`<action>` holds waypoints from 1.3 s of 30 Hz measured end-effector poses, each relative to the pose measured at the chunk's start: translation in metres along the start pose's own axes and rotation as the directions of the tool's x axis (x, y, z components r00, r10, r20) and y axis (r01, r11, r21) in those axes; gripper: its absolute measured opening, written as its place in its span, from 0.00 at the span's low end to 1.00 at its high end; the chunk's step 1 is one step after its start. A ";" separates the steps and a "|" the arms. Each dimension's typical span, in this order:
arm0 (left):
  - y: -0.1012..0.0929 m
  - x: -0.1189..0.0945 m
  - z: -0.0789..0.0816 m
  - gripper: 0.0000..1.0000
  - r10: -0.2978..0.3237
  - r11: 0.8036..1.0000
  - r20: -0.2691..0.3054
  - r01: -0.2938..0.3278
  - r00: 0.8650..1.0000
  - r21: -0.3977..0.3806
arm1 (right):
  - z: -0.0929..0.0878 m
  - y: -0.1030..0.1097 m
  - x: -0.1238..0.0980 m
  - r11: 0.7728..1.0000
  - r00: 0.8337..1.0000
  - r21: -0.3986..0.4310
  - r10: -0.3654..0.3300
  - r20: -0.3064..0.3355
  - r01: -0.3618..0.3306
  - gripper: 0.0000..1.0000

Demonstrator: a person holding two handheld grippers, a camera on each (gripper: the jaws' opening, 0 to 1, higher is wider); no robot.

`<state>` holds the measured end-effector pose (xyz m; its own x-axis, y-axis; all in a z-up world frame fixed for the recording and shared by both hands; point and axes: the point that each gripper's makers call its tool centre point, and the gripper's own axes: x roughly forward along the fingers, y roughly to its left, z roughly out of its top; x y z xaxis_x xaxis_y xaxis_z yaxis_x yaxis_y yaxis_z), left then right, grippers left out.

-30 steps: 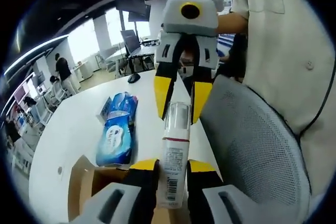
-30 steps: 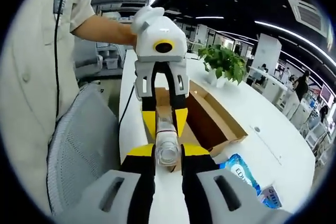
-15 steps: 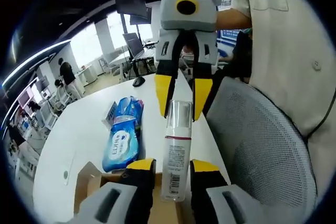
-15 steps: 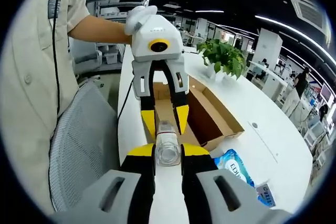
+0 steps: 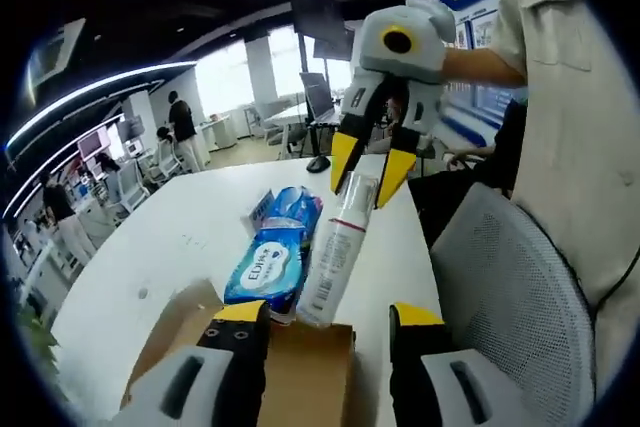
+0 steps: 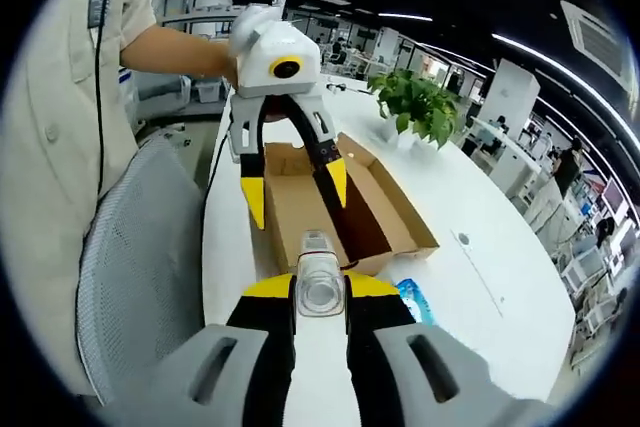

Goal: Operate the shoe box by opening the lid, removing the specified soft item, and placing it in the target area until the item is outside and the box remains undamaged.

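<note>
Right gripper (image 6: 320,292) clamps the spray bottle's (image 5: 335,252) cap end, left gripper (image 6: 293,185) spread wide beyond; that hold looks thin — tilt it and the bottle could drop onto the open shoe box (image 6: 385,217).

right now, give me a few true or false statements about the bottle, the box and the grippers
1. The right gripper is clamped on the bottle. True.
2. The left gripper also grips the bottle. False: its jaws stand apart, clear of it.
3. The cardboard box is closed. False: it lies open on the white table.
4. A blue wipes pack lies on the table. True.
5. The potted plant stands inside the box. False: it stands on the table beyond it.
</note>
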<state>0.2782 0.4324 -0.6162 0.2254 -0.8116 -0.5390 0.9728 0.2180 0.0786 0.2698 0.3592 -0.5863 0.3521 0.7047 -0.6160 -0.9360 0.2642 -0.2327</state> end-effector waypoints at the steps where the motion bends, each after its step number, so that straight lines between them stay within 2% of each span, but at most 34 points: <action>1: 0.002 -0.002 0.000 0.53 0.009 1.000 0.005 -0.009 1.000 -0.014 | -0.001 -0.004 -0.001 1.000 1.000 -0.004 -0.004 -0.006 0.004 0.15; 9: 0.022 -0.025 -0.009 0.68 0.132 0.983 0.038 -0.126 0.990 -0.135 | -0.012 -0.044 -0.012 0.997 0.997 -0.066 -0.034 -0.076 0.029 0.15; 14: 0.029 -0.040 -0.020 0.75 0.184 0.966 0.026 -0.176 0.983 -0.190 | -0.022 -0.066 -0.013 0.992 0.991 -0.126 -0.038 -0.131 0.021 0.15; 18: 0.035 -0.056 -0.030 0.82 0.241 0.943 0.002 -0.233 0.971 -0.235 | -0.026 -0.083 -0.011 0.989 0.986 -0.146 -0.042 -0.158 0.019 0.15; 21: 0.039 -0.069 -0.035 0.88 0.292 0.921 -0.011 -0.284 0.956 -0.266 | -0.031 -0.097 -0.007 0.984 0.981 -0.176 -0.043 -0.187 0.010 0.15; 23: 0.041 -0.076 -0.038 0.89 0.322 0.907 -0.021 -0.315 0.947 -0.281 | -0.033 -0.103 -0.004 0.983 0.978 -0.182 -0.038 -0.203 0.001 0.15; 29: 0.042 -0.096 -0.050 0.92 0.374 0.873 -0.041 -0.367 0.926 -0.322 | -0.040 -0.125 0.004 0.980 0.963 -0.197 -0.021 -0.268 -0.033 0.15; 33: 0.041 -0.108 -0.061 0.97 0.400 0.858 -0.064 -0.398 0.914 -0.324 | -0.047 -0.141 0.010 0.977 0.953 -0.207 -0.020 -0.304 -0.045 0.16; 39: 0.039 -0.125 -0.080 1.00 0.426 0.828 -0.106 -0.435 0.898 -0.353 | -0.063 -0.161 0.024 0.975 0.924 -0.204 0.002 -0.383 -0.087 0.16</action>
<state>0.2837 0.5854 -0.6129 0.6114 -0.5790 -0.5394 0.6889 0.7248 0.0029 0.4295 0.2925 -0.6108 0.3235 0.3997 -0.8577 -0.9431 0.0624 -0.3266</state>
